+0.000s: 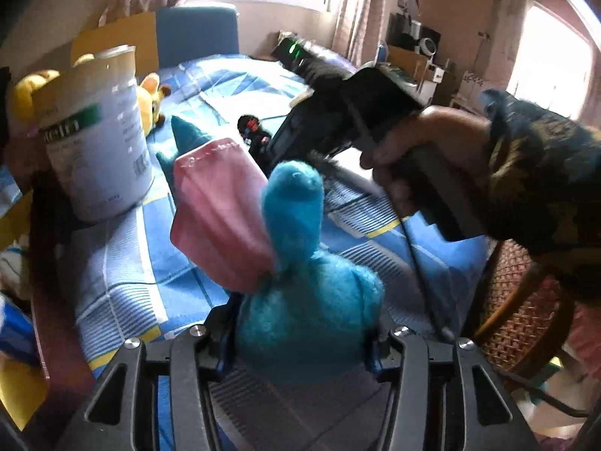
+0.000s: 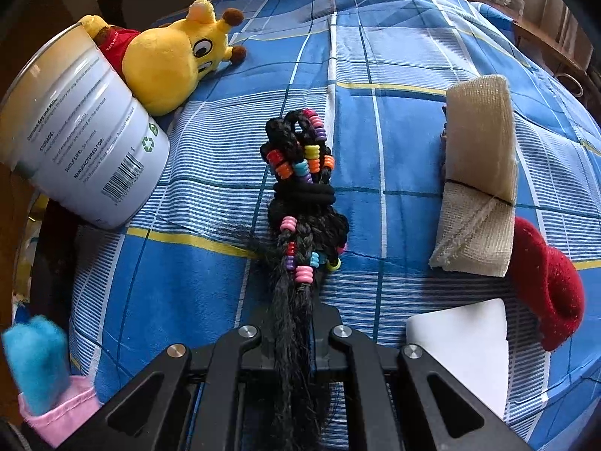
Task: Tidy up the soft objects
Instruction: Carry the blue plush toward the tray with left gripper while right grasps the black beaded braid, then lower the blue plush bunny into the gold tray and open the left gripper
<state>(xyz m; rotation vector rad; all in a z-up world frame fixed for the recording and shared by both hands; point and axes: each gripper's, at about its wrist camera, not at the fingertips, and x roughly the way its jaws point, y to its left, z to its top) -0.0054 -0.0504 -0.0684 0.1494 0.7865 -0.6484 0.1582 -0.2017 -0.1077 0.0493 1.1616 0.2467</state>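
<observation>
A blue plush (image 1: 308, 293) with a pink cloth (image 1: 221, 218) is clamped in the left gripper (image 1: 300, 342) above the checked sheet (image 1: 124, 263), while a beaded braid (image 2: 300, 203) is pinched in the right gripper (image 2: 296, 342).

tin (image 2: 82, 131): far left on the bedspread (image 2: 394, 56)
plush toy (image 2: 176, 56): behind tin, touching
braid (image 2: 300, 195): centre
bandage roll (image 2: 480, 173): right
sock (image 2: 552, 282): near right, beside roll
</observation>
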